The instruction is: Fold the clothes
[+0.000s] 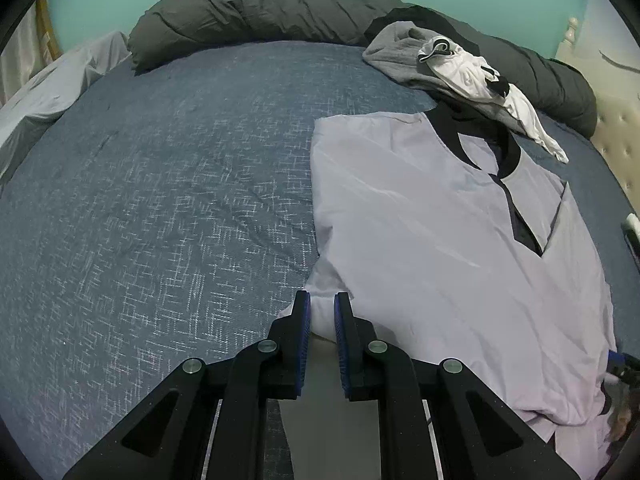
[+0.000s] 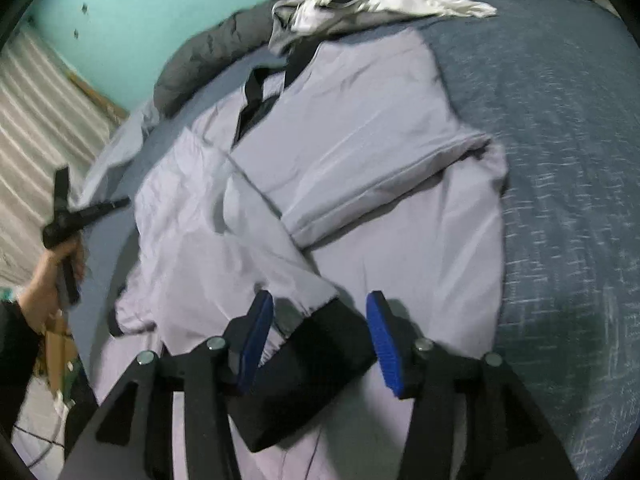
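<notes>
**Lilac Garment Part-Folded on Bed: Left Gripper Pinching an Edge, Right Gripper Astride a Dark Cuff**

The lilac garment (image 1: 432, 216) lies on the blue bedspread (image 1: 160, 200), its long axis running from the black-trimmed neckline (image 1: 508, 160) at the far end down to the hem nearest the person. One sleeve is already laid across the body.

In the left wrist view, the left gripper (image 1: 322, 312) sits at the garment's near left edge. Its jaws stand nearly together with a fold of lilac cloth bunched between the pads, so it is judged to be grasping the fabric. The bulk of the garment lies ahead and to the right of this tool.

In the right wrist view, the right gripper (image 2: 320, 320) stands with its jaws apart, one on each side of the dark sleeve cuff (image 2: 316, 364). The pads do not press on the cuff; the tool is released. The right hand is the nearer one to this cuff. The sleeve runs away up and to the left from the jaws.

A heap of grey and white clothes (image 1: 460, 68) lies beyond the neckline.

No brand, label or legible writing is visible in either view.
</notes>
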